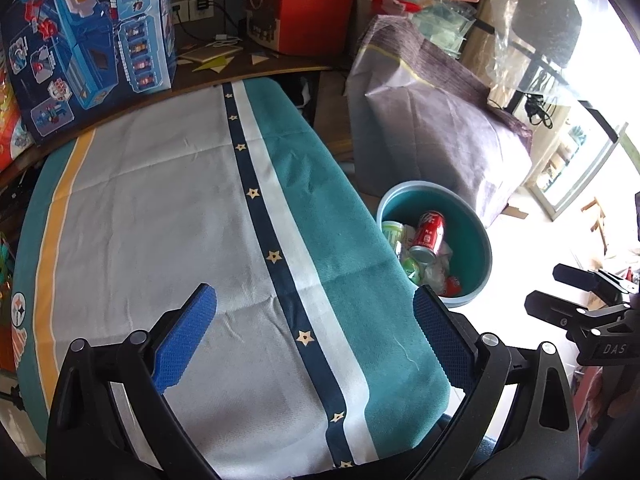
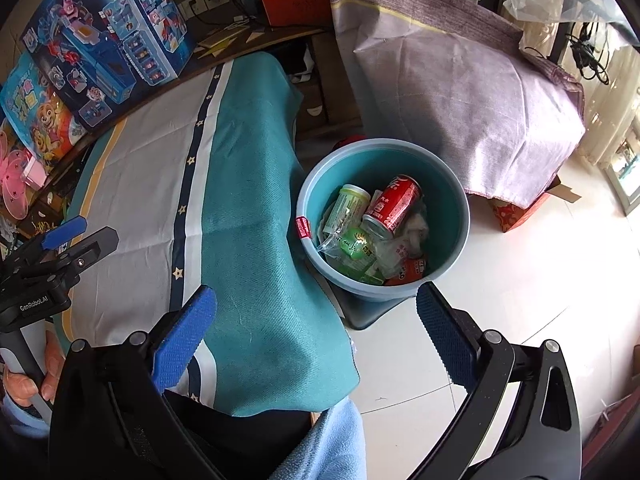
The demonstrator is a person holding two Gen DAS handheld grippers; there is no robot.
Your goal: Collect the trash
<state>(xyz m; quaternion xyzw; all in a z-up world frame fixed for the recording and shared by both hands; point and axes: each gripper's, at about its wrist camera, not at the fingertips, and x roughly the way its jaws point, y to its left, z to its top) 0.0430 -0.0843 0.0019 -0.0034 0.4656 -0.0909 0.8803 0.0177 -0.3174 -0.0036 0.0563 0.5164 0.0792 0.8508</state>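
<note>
Striped tablecloth under left gripper; teal bucket with Coca-Cola can ahead of right gripper; both jaws spread, empty.

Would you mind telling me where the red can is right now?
The red can lies in the blue bin on the floor right of the table, atop the other trash beside a green bottle.

"GenRobot.AI" on left claw, "DAS" on right claw
</note>
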